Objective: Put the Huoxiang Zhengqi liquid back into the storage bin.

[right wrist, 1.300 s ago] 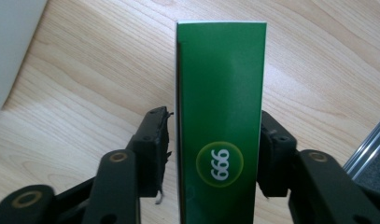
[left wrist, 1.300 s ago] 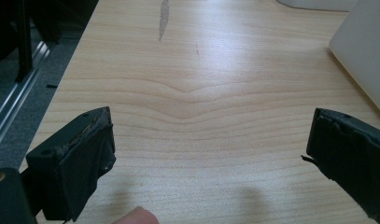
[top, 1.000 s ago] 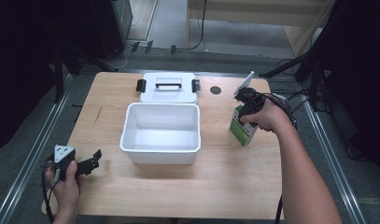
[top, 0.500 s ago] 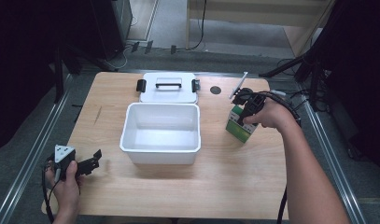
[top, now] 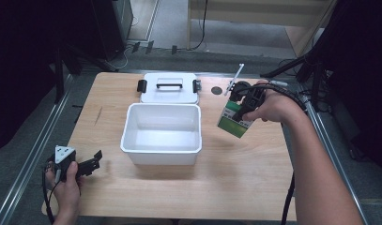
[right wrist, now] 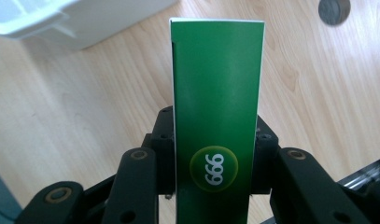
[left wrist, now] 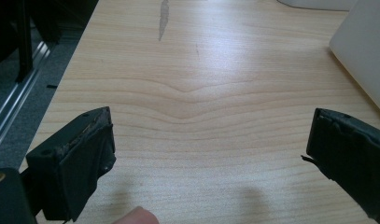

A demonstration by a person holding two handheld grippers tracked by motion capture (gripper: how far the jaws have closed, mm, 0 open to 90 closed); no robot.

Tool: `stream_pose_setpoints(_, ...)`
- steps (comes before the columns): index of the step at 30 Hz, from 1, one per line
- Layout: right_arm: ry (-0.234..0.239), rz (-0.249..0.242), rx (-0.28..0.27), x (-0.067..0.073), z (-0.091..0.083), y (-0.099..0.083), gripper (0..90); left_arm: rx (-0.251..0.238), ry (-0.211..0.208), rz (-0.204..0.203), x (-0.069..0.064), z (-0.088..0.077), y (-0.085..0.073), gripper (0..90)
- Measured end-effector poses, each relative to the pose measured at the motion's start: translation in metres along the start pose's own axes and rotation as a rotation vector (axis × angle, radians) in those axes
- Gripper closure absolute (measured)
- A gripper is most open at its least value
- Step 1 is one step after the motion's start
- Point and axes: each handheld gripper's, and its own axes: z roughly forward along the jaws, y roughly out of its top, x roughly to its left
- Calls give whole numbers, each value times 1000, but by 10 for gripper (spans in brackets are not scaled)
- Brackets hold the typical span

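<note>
Green box [top: 234, 121] moved nearer the bin [top: 161, 128] — right gripper [top: 243, 107] clamping it over wooden table [top: 235, 178]; left gripper [left wrist: 211, 154] agape, empty.

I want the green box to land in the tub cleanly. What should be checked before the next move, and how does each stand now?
1. Right gripper shut on green box: ok.
2. Tub uncovered, nothing in it: ok.
3. Lid set behind tub, out of the path: ok.
4. Left gripper open, parked near the table's left corner: ok.
5. Box over tub: not ok, it is right of it.
6. Box contents: cannot tell.
</note>
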Motion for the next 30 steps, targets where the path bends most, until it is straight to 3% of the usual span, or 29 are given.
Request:
stream_pose_setpoints(2,6,-36,-10,4,-12,5,642,0,0,-1,0,0,0,18)
stream_pose_setpoints(13,13,-110,-54,12,-42,17,643,1,0,7,0,0,0,18)
stream_pose_setpoints(22,9,-157,-58,19,-55,32,643,5,0,4,0,0,0,18)
stream_pose_setpoints(30,17,-215,-65,33,-65,55,642,6,-1,3,0,0,0,18)
